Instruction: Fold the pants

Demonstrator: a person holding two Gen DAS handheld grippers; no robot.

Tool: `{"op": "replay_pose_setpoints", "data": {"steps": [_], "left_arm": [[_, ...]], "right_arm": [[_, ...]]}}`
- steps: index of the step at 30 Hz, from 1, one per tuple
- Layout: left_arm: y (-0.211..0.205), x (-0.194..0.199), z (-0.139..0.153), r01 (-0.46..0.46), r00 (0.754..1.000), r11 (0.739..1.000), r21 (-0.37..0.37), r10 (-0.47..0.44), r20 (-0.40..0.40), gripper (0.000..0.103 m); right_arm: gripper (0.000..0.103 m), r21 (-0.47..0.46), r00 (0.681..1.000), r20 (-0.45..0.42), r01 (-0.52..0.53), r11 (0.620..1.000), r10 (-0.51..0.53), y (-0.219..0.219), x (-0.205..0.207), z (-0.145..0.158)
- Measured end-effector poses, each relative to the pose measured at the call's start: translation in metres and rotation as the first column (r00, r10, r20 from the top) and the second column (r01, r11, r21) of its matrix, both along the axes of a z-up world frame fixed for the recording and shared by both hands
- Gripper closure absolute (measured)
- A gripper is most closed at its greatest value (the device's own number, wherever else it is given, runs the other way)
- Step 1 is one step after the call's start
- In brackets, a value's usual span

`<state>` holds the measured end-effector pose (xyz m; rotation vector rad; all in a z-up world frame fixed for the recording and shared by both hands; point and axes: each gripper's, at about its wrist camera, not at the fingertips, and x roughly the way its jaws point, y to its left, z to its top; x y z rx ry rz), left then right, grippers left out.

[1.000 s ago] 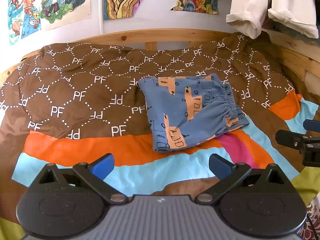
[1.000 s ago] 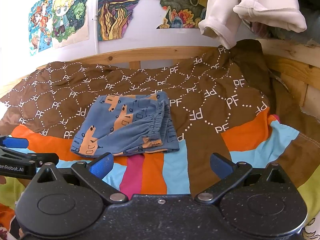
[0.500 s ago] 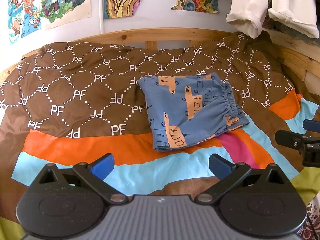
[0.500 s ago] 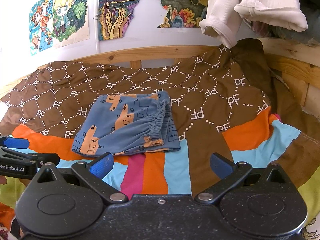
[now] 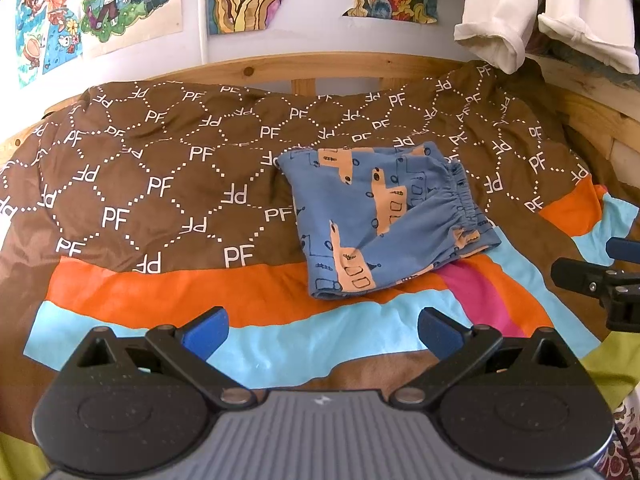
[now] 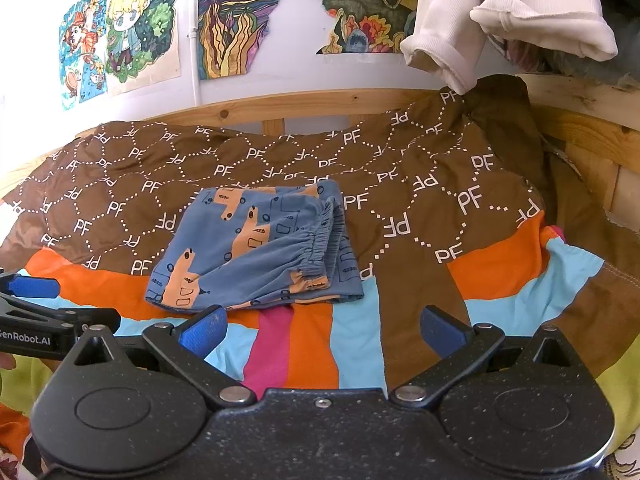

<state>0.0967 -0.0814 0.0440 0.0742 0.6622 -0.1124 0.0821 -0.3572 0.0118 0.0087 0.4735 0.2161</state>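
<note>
Blue-padded fingers [image 5: 206, 334] of the black left gripper [image 5: 322, 330] stand spread wide and grip nothing, short of the folded blue pants with orange vehicle print [image 5: 380, 216]. The black right gripper [image 6: 322, 326] is likewise spread and empty, its blue left pad just before the pants' near edge. The pants [image 6: 256, 248] lie in a compact fold on a brown quilt lettered "PF" [image 5: 160, 184], overlapping its orange band. "GenRobot.AI" shows on the left gripper's side. Beyond the quilt, colourful drawings [image 6: 120, 32] hang on the wall.
</note>
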Motion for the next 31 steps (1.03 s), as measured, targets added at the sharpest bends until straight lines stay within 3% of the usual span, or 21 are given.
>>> {"op": "replay_pose_setpoints", "data": {"steps": [31], "left_arm": [[0.0035,0.0033,-0.0026,-0.020,0.999,1.000,0.000,0.020,-0.051,0.000]], "right_arm": [[0.001,-0.004,1.000,-0.015,-0.022,1.000,0.022,-0.0030,0.0045,-0.0036]]}}
